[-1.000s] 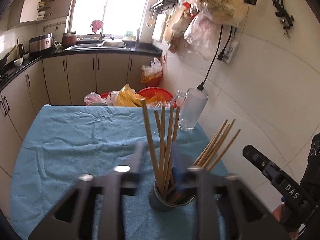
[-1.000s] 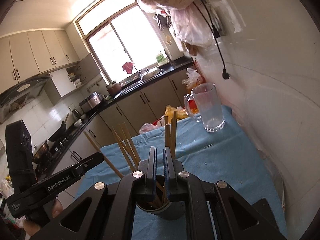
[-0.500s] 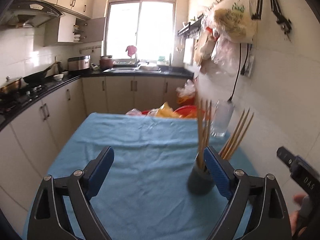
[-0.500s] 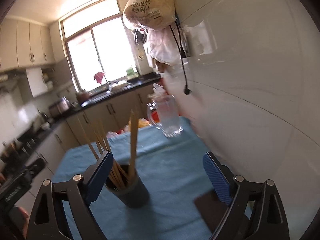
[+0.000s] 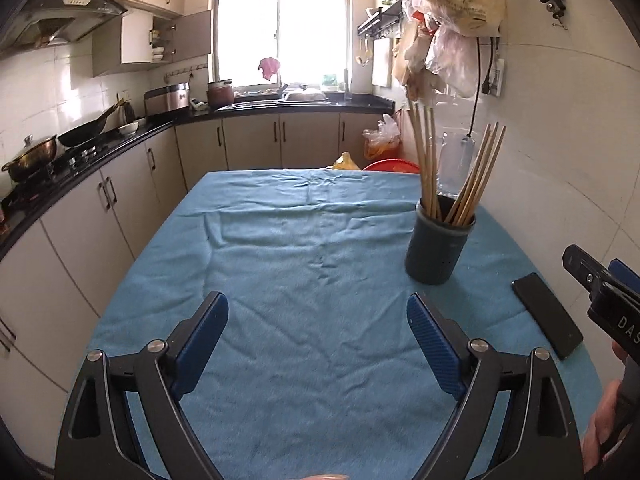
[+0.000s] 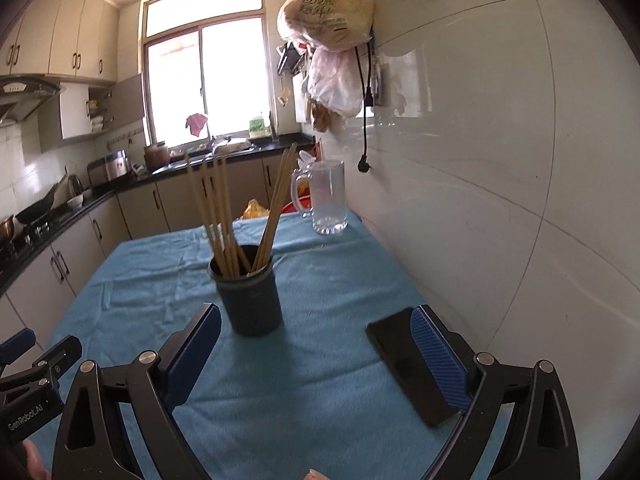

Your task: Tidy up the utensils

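Upright, mostly: the wooden chopsticks stand in a dark grey cup, long axes running bottom to top, tips up toward the ceiling. They split into two bundles. In the left wrist view one bundle stands close to vertical at the cup's left side; the other leans to the right, toward the tiled wall. The right wrist view shows the same fan, one bundle tipped left and one tipped right.

The cup sits on the blue cloth that covers the table, toward the wall side. A clear glass mug stands beyond the cup at the far edge, near the wall. A black phone lies flat on the cloth, just beside the wall, its long axis running away from the camera.

Left gripper: jaws spread wide, nothing between them but bare cloth; the cup lies ahead and to its right, apart from it.

Right gripper: jaws opening, wide apart, nothing gripped. The cup stands just ahead of the left finger; the right finger overlaps the phone in view, contact not clear.
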{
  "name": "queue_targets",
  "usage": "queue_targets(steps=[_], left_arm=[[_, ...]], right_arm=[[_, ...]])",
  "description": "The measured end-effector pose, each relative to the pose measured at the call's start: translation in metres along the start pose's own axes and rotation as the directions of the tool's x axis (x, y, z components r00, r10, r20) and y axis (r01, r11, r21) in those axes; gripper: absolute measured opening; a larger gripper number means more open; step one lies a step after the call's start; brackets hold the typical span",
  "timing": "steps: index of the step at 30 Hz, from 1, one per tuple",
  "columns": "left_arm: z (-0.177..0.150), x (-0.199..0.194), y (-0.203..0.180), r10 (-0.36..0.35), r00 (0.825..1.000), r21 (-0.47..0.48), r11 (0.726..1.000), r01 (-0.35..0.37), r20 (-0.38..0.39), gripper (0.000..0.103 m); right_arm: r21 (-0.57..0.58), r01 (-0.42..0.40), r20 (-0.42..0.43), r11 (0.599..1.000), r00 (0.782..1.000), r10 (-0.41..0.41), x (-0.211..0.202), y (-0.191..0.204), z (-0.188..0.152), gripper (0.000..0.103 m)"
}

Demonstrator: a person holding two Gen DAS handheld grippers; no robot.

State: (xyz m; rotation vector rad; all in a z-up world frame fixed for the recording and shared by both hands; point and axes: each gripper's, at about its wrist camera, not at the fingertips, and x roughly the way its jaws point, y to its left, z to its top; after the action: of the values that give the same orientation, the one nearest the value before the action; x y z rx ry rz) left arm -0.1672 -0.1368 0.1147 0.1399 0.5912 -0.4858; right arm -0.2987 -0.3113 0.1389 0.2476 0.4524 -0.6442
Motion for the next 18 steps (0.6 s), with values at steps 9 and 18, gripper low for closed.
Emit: queue_targets(steps=[9, 18], left_arm=[[-0.012, -0.021, 0.014, -0.003, 1.0, -0.035, 0.999, 0.004, 0.015, 0.09], [-0.022, -0.034, 0.019, 0.004, 1.0, -0.042, 0.999, -0.003, 0.015, 0.09]], right_arm=[[-0.047, -0.016, -0.002, 0.999, 1.0, 0.016, -0.019, 0.019, -0.013, 0.098], [-0.094, -0.03, -0.009, 0.995, 1.0, 0.029, -0.032, 0.035, -0.025, 0.098]])
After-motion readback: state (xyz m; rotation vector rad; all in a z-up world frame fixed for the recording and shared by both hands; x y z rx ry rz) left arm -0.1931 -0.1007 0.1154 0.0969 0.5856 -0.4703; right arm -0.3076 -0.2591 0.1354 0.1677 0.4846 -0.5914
